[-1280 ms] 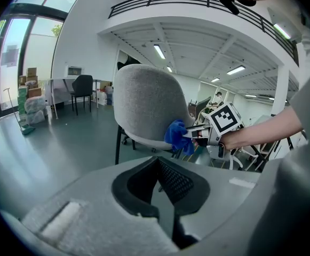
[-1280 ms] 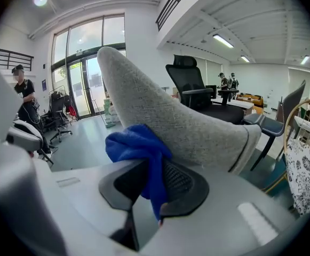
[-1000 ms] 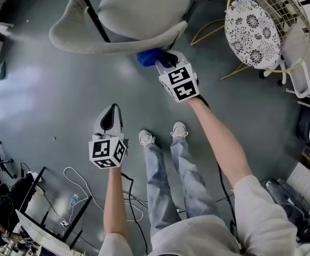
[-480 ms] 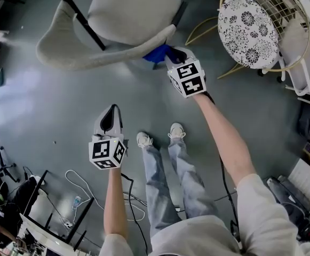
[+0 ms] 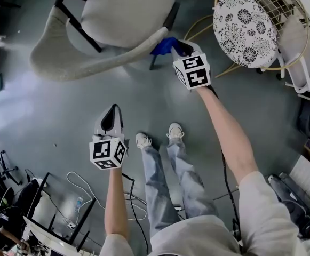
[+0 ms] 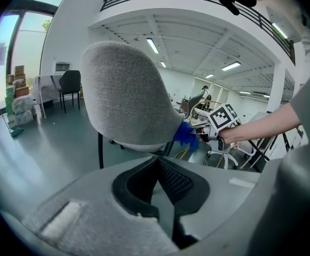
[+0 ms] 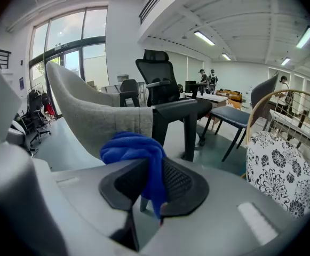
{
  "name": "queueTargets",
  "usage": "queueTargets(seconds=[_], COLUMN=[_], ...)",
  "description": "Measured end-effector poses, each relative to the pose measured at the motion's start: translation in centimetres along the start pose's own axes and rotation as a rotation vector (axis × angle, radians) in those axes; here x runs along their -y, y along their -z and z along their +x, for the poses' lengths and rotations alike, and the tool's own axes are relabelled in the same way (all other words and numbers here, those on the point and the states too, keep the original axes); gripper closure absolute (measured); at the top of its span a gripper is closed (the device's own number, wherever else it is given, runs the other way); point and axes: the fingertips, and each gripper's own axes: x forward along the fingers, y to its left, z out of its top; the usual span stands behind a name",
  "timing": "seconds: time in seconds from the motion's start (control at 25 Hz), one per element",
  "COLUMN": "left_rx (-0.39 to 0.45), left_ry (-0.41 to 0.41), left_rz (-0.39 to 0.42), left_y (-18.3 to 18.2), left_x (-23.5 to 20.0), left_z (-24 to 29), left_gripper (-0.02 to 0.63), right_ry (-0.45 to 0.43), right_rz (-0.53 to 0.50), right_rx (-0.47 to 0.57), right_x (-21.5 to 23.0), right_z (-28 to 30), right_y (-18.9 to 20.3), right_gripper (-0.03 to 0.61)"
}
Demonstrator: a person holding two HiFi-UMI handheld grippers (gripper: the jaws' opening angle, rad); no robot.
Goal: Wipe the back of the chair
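Grey fabric chair (image 5: 106, 31) sits around 11 o'clock in the head view, with the back's curved edge toward me. The right gripper (image 5: 175, 47) has its fingers clenched on a bunched blue cloth (image 5: 163, 46), right against the backrest's 3 o'clock end. The cloth's soft and floppy, so pinching through the middle of the wad seems the way to go, though a loose end dangles. The chair looks light on thin black legs and might scoot under a hard push. The left gripper (image 5: 111, 111) hangs near 9 o'clock, well apart, fingers closed on nothing.
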Motion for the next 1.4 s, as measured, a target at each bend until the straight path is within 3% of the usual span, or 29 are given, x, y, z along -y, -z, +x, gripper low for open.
queueTargets(seconds=[0.36,0.72,0.96,1.4], left_rx=[0.007,0.049,0.102,0.155], left_ry=[0.018,0.021,0.027,-0.006], left_rz=[0.016,0.039,0.071,0.066], left_y=[-0.5,-3.1,-5.8,-11.2], left_x=[1.5,2.5,4.1,5.8], left_z=[-0.2,-3.2,-6.0,-14.9], left_gripper=[0.612,0.612,0.612,0.612], right_ry=[-0.008,0.018,0.053,0.070], right_rz=[0.005,0.025,0.051,0.051], right_rx=[0.044,0.113,0.202,0.247], right_x=[-0.4,-2.0,-2.7,-6.6], right_z=[-2.5,-10.6,-17.6,-29.2], right_y=[0.4,0.8,-1.0,-6.1], right_gripper=[0.502,0.502,0.503,0.503])
